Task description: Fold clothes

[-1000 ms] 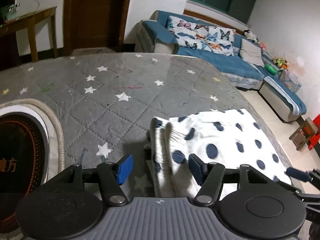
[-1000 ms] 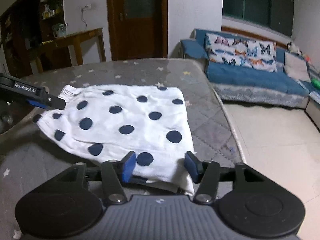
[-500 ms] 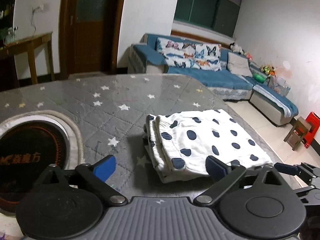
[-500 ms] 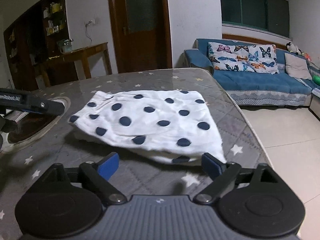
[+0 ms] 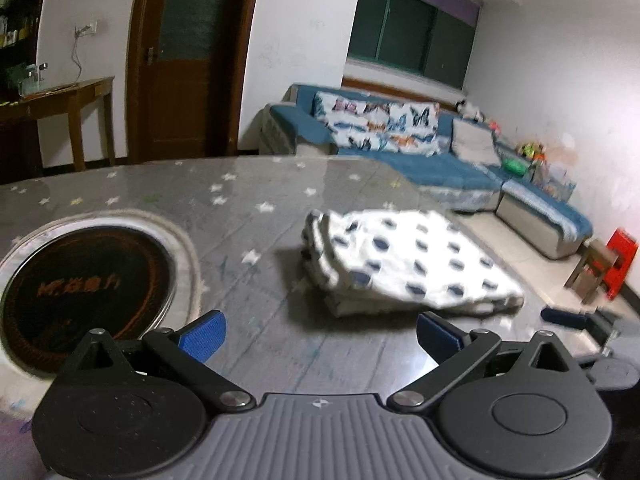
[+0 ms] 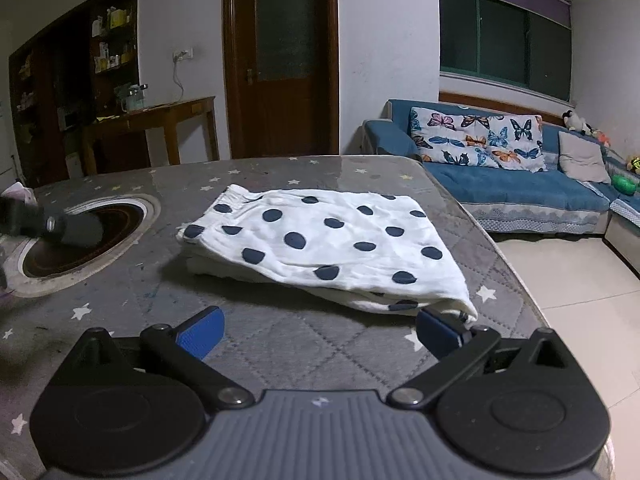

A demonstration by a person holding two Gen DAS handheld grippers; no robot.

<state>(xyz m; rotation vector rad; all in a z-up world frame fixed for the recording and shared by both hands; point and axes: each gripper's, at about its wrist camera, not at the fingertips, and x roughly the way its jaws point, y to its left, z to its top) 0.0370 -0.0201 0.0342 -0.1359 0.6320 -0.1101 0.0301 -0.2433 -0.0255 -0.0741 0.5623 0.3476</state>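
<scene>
In the left wrist view, your left gripper (image 5: 318, 334) sits low in the frame with its blue-padded jaws spread wide and nothing between them; the bare gap suggests the cloth is let go so the fold can lie by its own weight. Beyond it, the folded garment (image 5: 404, 264) lies on the grey star-patterned table (image 5: 240, 196), toward the right side and near the table's edge, apart from your fingertips. This view is blurred, so only white cloth with dark spots and stacked layers at its left end can be made out. A round dark inset (image 5: 80, 284) is sunk into the table at left, well apart from the garment. In the right wrist view, your right gripper (image 6: 318, 332) is opening, its jaws spread wide and empty; the right pad sits just beside the garment's near corner, and whether it touches cannot be told. Here the folded garment (image 6: 320, 248) is sharp: a flat, roughly square bundle of white fabric with navy polka dots, layered edges at the near side, top surface smooth. It looks like a finished fold.
</scene>
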